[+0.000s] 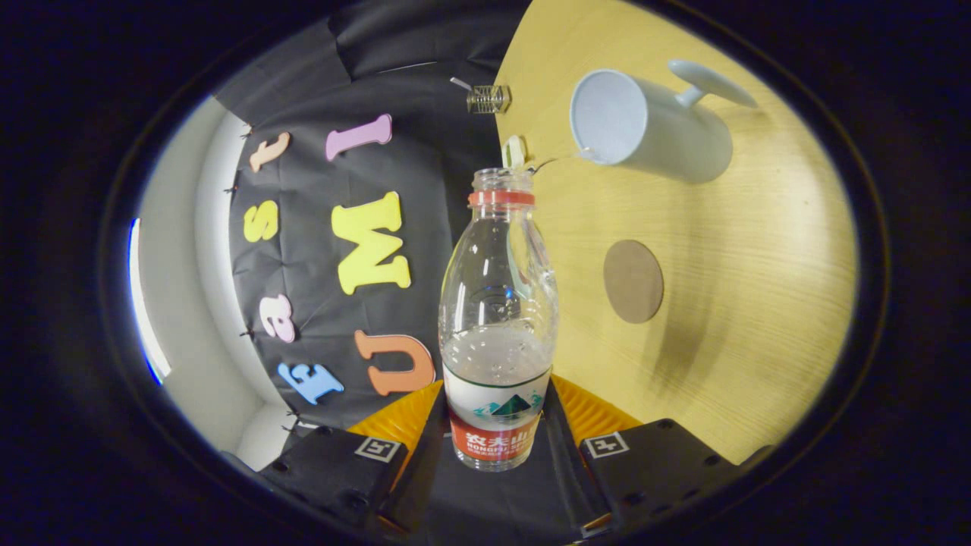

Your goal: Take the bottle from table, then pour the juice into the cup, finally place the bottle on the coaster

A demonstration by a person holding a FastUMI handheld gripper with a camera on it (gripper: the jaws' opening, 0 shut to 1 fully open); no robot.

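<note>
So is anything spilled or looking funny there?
No spill on the table. The bottle, held in the tongs, is tipped with a thin stream running from its mouth toward the cup. The coaster lies bare.

The gripper (497, 425) has both fingers pressed on a clear plastic bottle (497, 303), uncapped and part full of clear liquid. Beyond its mouth sits a pale blue cup (645, 125) on the yellow wooden surface (758, 303), a round brown coaster (633, 280) nearby.
</note>
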